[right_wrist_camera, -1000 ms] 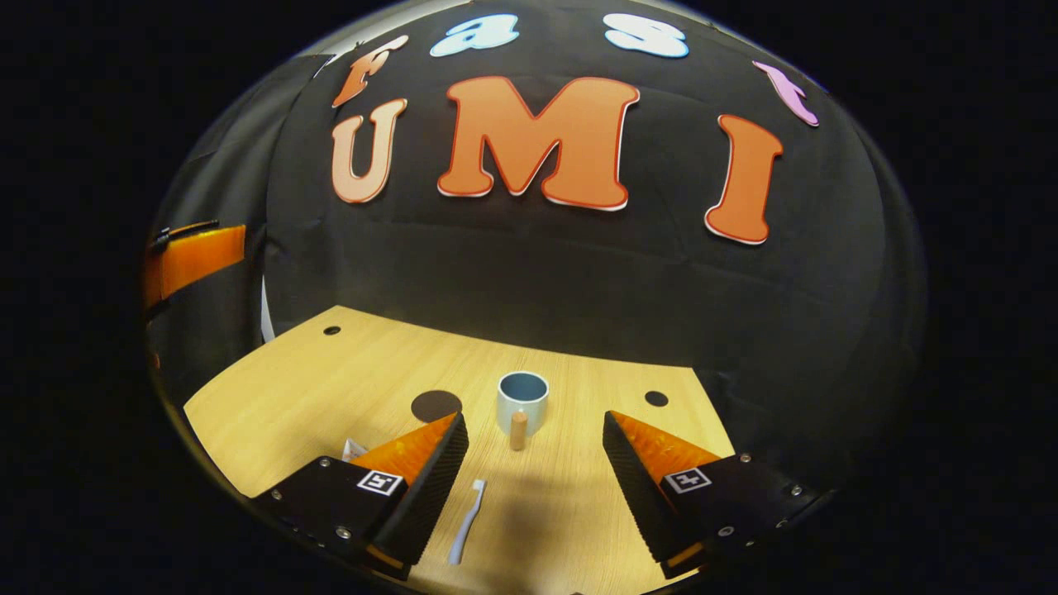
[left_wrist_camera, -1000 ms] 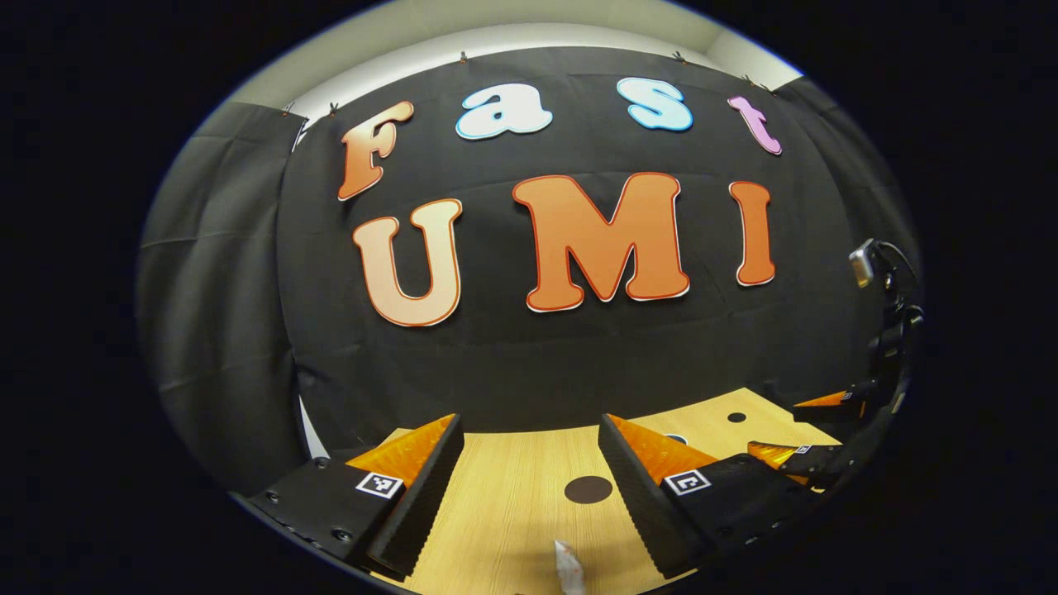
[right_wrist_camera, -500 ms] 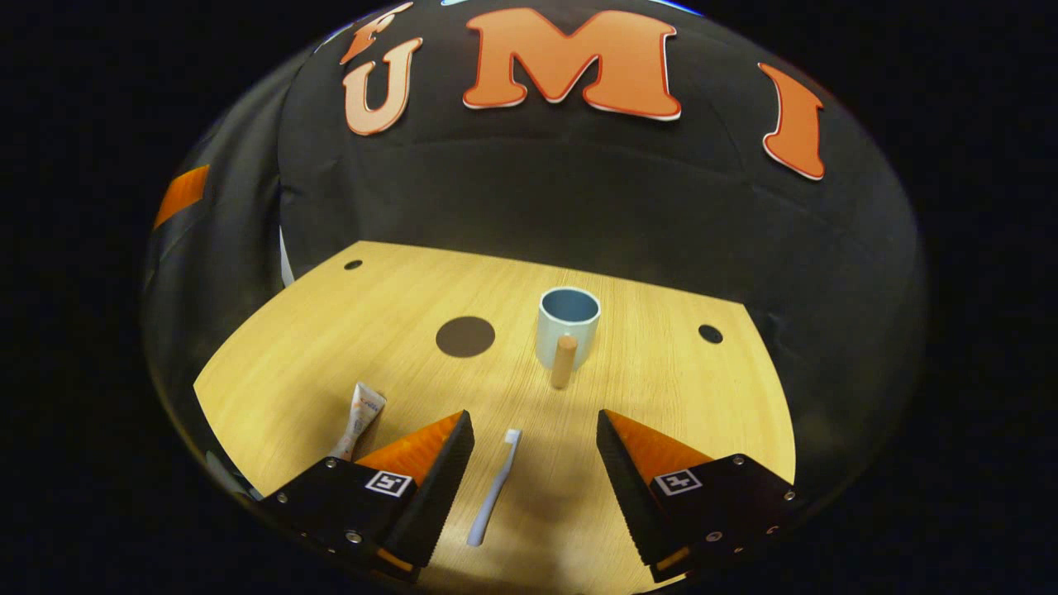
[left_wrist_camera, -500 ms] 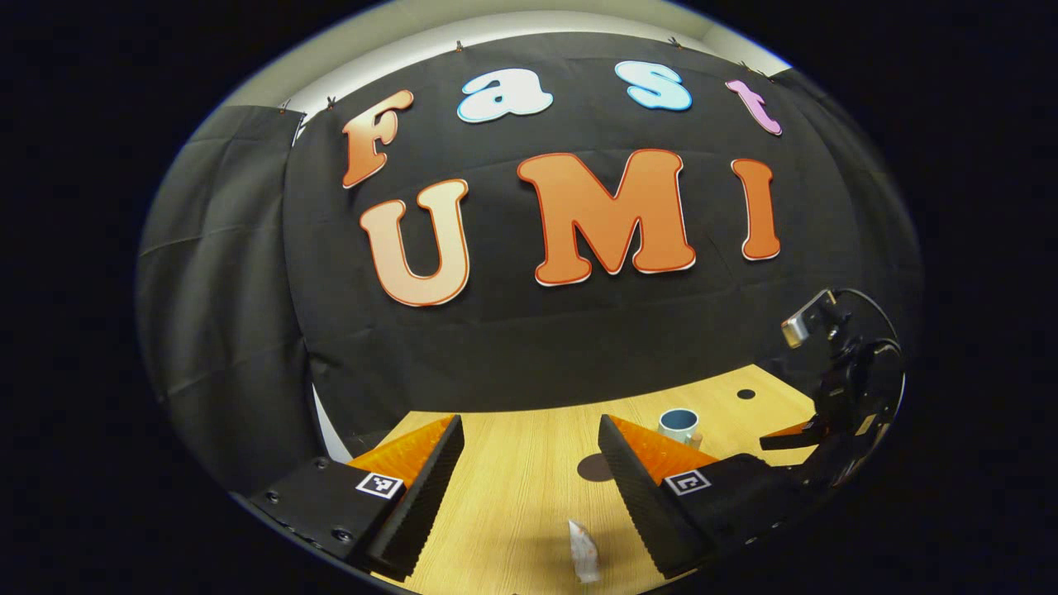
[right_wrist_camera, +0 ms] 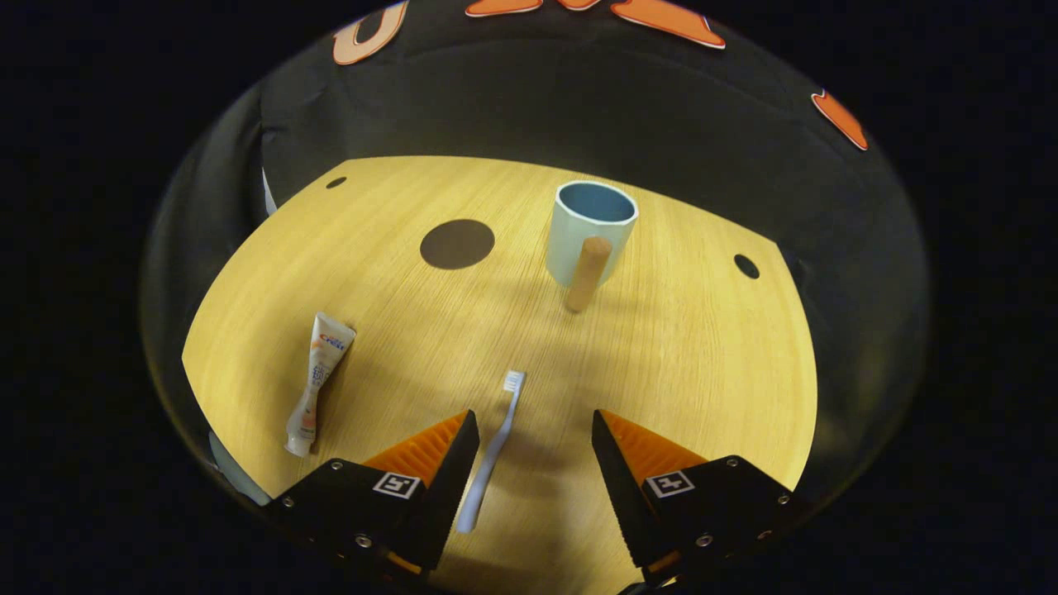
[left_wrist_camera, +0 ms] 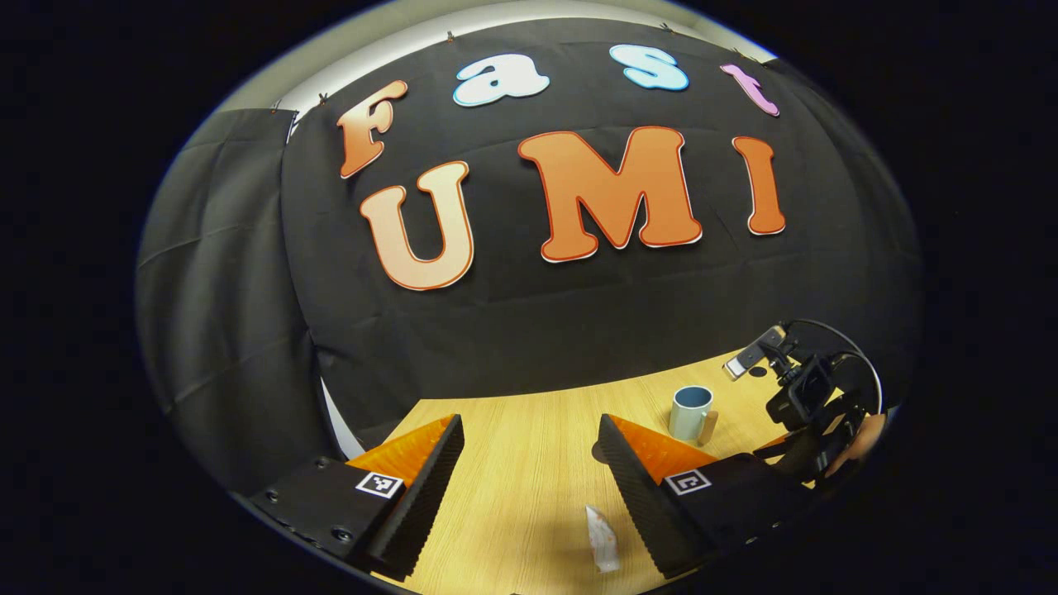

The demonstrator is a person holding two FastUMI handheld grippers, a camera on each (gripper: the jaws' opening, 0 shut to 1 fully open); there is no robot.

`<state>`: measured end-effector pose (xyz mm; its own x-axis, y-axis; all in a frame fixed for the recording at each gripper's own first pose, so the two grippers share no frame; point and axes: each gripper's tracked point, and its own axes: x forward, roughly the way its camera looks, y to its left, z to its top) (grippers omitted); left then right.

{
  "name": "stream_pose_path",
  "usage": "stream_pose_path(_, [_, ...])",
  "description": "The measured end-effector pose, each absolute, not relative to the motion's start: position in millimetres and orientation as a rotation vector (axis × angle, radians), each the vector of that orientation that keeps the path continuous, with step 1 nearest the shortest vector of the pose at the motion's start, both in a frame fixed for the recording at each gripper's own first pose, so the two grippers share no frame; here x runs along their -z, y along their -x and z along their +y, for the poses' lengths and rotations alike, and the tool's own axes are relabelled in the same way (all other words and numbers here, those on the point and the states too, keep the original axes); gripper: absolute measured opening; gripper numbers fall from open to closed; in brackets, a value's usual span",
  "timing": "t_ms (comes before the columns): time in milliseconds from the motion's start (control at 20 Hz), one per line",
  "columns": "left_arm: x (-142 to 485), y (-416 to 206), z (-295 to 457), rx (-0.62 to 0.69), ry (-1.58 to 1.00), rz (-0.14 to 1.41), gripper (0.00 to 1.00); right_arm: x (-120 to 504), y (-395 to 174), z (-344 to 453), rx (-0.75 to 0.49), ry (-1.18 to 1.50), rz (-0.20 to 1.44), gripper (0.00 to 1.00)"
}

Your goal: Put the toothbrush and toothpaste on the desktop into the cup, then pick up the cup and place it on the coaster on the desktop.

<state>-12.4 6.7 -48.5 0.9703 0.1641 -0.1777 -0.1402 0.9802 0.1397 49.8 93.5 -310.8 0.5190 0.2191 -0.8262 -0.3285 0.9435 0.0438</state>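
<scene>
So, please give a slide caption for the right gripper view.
Open right tool above the toothbrush; toothpaste, cup, coaster nearby.

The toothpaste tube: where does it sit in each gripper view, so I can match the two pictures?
Left gripper view: the toothpaste tube lies at the bottom centre, on the desk just inside this gripper's right-hand finger.
Right gripper view: the tube lies at the left of the desk, left of the toothbrush.
Shared landmark: the pale blue cup with the wooden handle.

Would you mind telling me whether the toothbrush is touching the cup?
Apart. The right gripper view shows the toothbrush lying flat with a stretch of bare desktop between its bristle end and the cup.
</scene>
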Motion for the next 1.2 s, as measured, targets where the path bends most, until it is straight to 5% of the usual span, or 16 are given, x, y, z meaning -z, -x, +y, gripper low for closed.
stream_pose_path(250, [59.0, 15.7, 7.0, -0.142, -0.118, 0.221, 0.99, 330.0, -46.4, 94.5, -0.326, 0.138, 1.073, 0.8])
stream_pose_path(900, [73.1, 31.2, 9.3, -0.195, -0.107, 0.292, 0.99, 369.1, -26.9, 118.0, -0.347, 0.125, 1.291, 0.3])
stream_pose_path(1200, [86.1, 44.1, 7.3, -0.228, -0.067, 0.333, 0.99, 370.7, -26.5, 112.8, -0.287, 0.114, 1.314, 0.19])
